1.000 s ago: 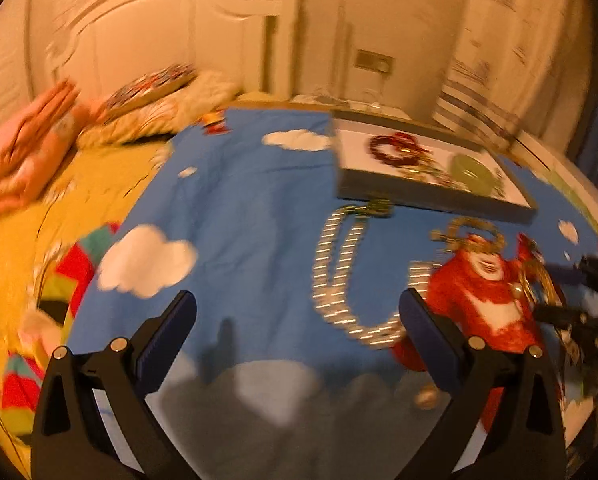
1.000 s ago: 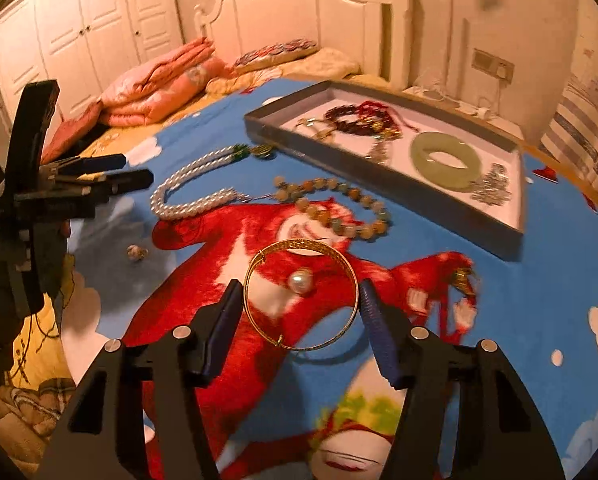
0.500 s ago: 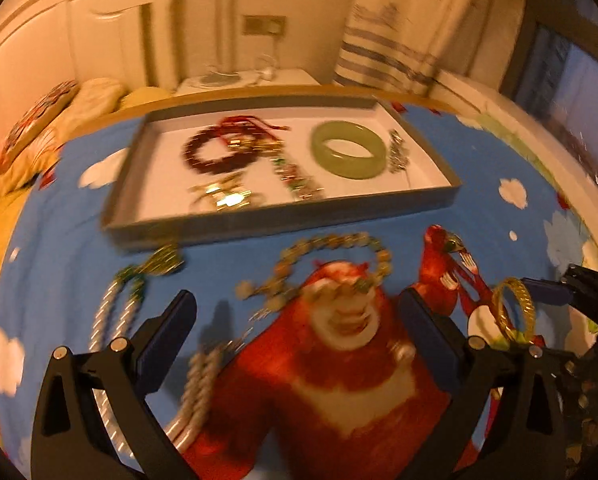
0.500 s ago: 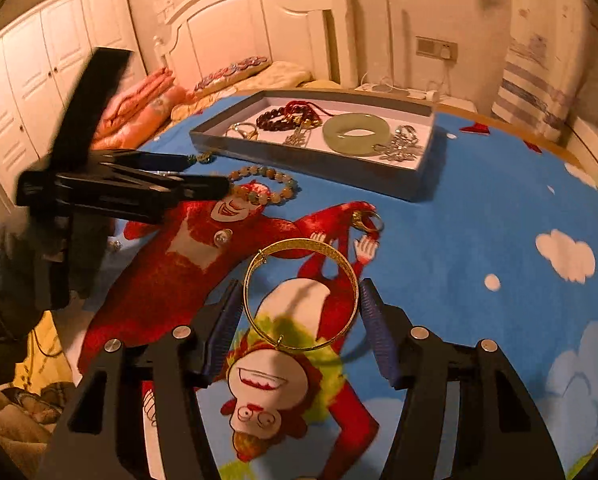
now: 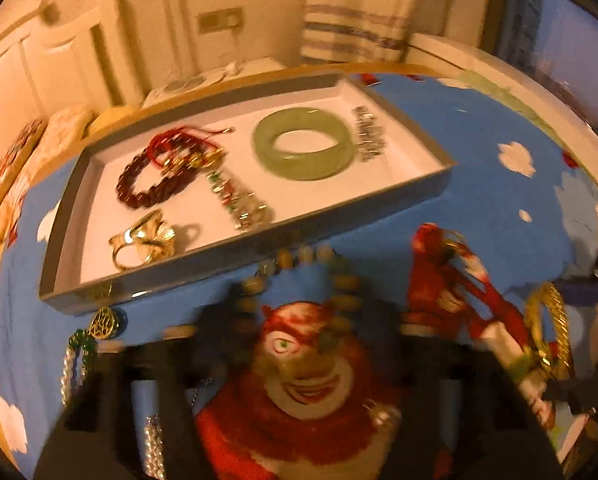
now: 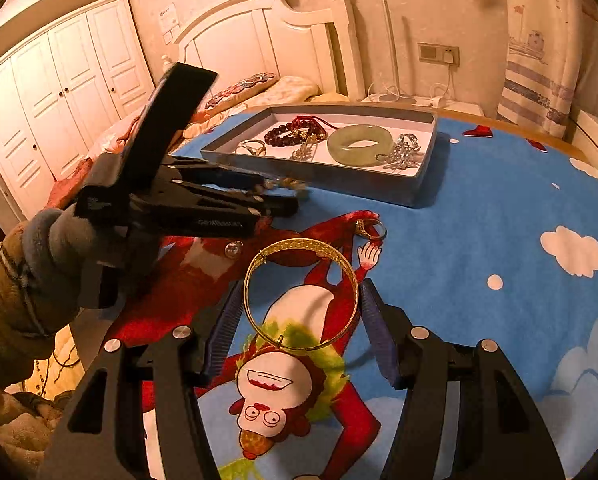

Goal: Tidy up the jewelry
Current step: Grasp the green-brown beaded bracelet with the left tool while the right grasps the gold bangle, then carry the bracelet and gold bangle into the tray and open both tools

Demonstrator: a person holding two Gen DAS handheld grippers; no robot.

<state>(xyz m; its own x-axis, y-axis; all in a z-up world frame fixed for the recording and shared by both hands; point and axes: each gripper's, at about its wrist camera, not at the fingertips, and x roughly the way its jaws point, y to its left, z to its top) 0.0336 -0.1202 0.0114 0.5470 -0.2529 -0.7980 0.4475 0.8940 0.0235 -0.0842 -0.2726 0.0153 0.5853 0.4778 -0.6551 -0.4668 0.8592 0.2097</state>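
Right wrist view: your right gripper (image 6: 301,312) holds the gold bangle (image 6: 301,294) between its half-spread pads, above the blue cartoon bedspread (image 6: 479,220). Your left gripper (image 6: 295,196) is closing, its tips at the beaded bracelet (image 5: 331,280) lying just before the grey tray (image 5: 259,268); blur hides whether the pads touch it. Inside the tray lie a jade bangle (image 5: 305,142), a dark red bracelet (image 5: 155,180) and a gold ring (image 5: 143,238).

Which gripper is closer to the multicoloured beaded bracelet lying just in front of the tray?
Left. The left gripper is closing right at the multicoloured beaded bracelet; the right gripper sits farther back, holding the gold bangle.
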